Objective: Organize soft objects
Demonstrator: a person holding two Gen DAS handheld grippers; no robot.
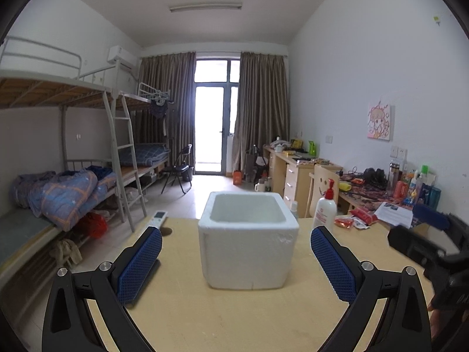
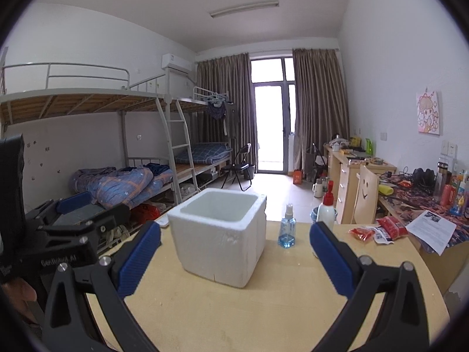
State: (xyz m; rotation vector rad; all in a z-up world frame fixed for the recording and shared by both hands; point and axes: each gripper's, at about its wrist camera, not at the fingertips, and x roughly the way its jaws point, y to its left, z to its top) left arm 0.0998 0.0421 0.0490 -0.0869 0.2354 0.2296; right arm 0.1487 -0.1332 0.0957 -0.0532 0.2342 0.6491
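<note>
Right wrist: spray bottle (image 2: pixel 286 226) beside foam box (image 2: pixel 218 231)

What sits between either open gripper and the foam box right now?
Nothing visible. The left gripper and right gripper both face the foam box across bare table. The spray bottle and pump bottle stand off to its right.

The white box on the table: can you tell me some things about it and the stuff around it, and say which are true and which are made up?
1. The white foam box has a lid on. False: its top is open.
2. Both grippers are open and hold nothing. True: the left gripper and right gripper are spread wide.
3. A blue spray bottle stands to the right of the box. True.
4. The red snack packets lie inside the box. False: they lie on the table, off to the right.
</note>
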